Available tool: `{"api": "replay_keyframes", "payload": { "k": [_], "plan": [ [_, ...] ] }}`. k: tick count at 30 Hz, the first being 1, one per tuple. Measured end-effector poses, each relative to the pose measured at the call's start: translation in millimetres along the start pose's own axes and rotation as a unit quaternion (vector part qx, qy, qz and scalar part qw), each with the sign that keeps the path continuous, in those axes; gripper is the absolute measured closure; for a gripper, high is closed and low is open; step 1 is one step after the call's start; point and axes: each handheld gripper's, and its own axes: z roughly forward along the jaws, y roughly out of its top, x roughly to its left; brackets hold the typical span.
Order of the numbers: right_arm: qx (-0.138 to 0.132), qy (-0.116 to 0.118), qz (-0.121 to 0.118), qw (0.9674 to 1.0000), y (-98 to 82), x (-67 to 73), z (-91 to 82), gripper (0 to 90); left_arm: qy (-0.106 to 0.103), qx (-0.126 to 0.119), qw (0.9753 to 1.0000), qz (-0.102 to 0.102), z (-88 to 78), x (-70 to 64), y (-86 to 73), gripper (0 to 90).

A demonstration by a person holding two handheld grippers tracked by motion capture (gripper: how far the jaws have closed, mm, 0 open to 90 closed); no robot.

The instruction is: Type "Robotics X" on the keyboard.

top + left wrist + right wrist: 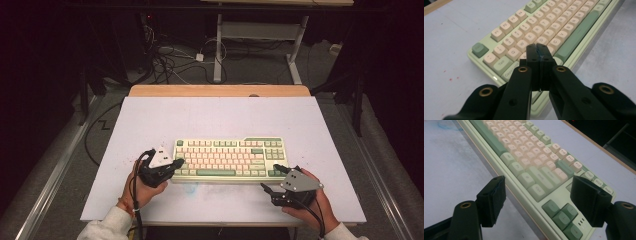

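At the keyboard point(229, 158), my left gripper point(172, 165) pinched together, right gripper point(274, 178) spread; nothing visibly done.

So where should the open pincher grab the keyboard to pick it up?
Probably at its right end. The keyboard lies flat on the table, so only its thin edges give a hold. The right gripper is already open beside the arrow keys; coming in sideways from the right, one jaw under the edge and one on top, looks best.

Green-cream keyboard point(230, 159) on white table point(150, 125); cables point(170, 62) on floor behind.
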Motion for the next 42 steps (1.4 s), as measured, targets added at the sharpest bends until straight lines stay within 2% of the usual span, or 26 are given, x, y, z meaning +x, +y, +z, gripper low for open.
{"api": "replay_keyframes", "payload": {
  "k": [1, 6, 11, 17, 20, 26, 33, 38, 40, 42],
  "plan": [
    [0.001, 0.000, 0.001, 1.0000, -0.3, 0.3, -0.1, 29.2, -0.007, 0.003, 1.0000, 0.001, 3.7, -0.4, 2.4, 87.0],
    [0.005, 0.001, 0.000, 1.0000, -1.4, 1.3, -0.8, 29.2, -0.008, 0.023, 0.9996, 0.014, 20.7, -2.6, 12.4, 86.9],
    [0.007, 0.001, -0.001, 1.0000, -2.5, 1.4, -1.2, 29.2, -0.017, 0.029, 0.9994, 0.012, 31.5, -0.6, 18.9, 86.6],
    [0.009, 0.003, -0.001, 1.0000, -2.7, 1.3, -0.8, 29.3, -0.018, 0.043, 0.9987, 0.019, 42.6, -0.2, 24.2, 86.5],
    [0.009, 0.004, -0.002, 0.9999, -2.6, 1.3, -0.4, 29.4, -0.014, 0.050, 0.9983, 0.026, 45.8, -0.4, 25.0, 86.5],
    [0.012, 0.007, -0.004, 0.9999, -2.5, 1.8, 1.1, 29.4, -0.009, 0.055, 0.9982, 0.021, 49.7, 3.0, 24.7, 85.9],
    [0.015, 0.006, -0.008, 0.9998, -2.8, 2.2, 1.5, 29.7, -0.004, 0.060, 0.9979, 0.025, 50.7, 2.8, 24.9, 85.5],
    [0.019, 0.008, -0.016, 0.9997, -2.7, 3.4, 2.1, 30.1, -0.002, 0.069, 0.9971, 0.032, 55.3, 0.9, 22.5, 87.1],
    [0.014, 0.005, -0.018, 0.9997, -2.2, 3.8, 0.9, 30.5, 0.002, 0.073, 0.9964, 0.042, 54.1, -1.2, 23.7, 87.1],
    [0.010, 0.004, -0.016, 0.9998, -1.6, 4.0, -0.7, 30.5, 0.004, 0.066, 0.9969, 0.042, 51.1, -1.9, 25.1, 86.6]
  ]
}}
